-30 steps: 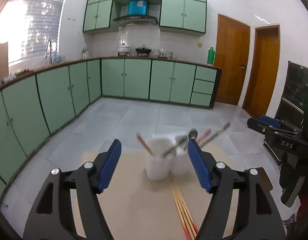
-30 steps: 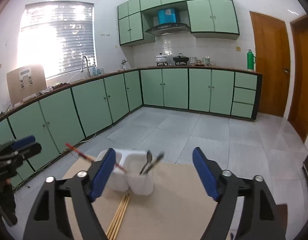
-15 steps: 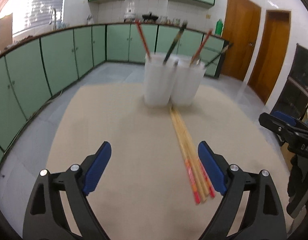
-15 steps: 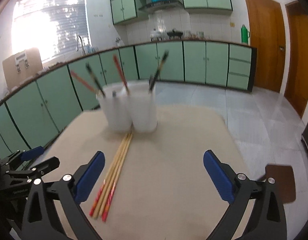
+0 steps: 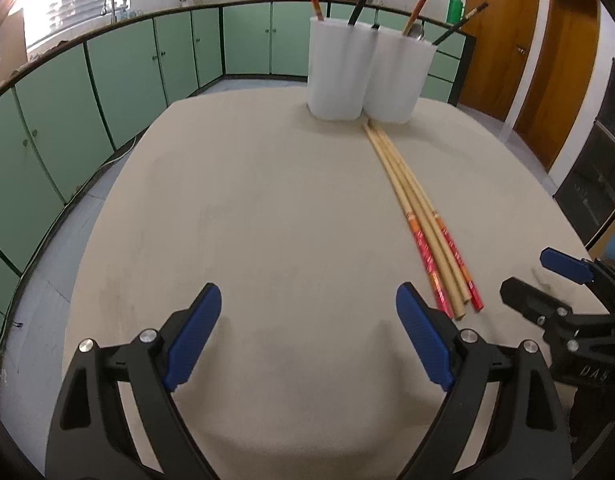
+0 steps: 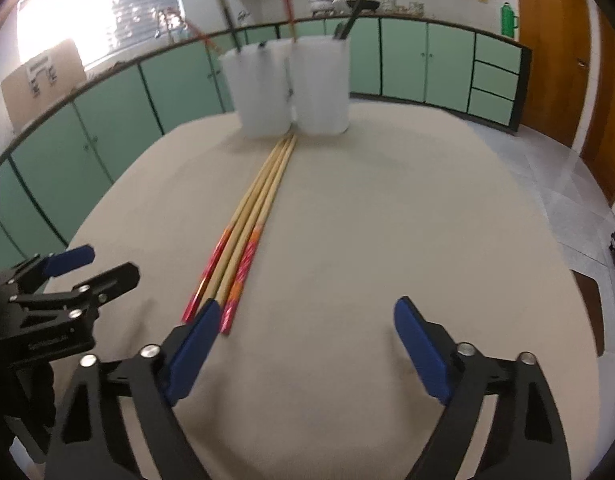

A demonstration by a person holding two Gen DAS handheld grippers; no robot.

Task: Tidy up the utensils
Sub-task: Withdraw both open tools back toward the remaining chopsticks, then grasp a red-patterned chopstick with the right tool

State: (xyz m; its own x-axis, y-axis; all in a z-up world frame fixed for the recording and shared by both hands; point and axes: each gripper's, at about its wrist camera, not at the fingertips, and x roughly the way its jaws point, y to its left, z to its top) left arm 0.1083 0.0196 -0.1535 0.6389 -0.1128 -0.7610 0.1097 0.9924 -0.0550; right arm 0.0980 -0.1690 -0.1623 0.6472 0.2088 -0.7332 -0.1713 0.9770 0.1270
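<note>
1. The left tool is nearest. Its jaws are spread wide with nothing between them, and it hangs low over the bare tan bench, ready to grab.
2. The right tool has just closed its jaws a little, but they are wide apart too, and empty.
3. Three loose chopsticks lie side by side just past it at 11 o'clock. Their red ends point at the tools, so they look easy to pick up.
4. Far off at 12 o'clock stand two white cups, touching. Other utensils lean in them. I think the chopsticks belong there.
</note>
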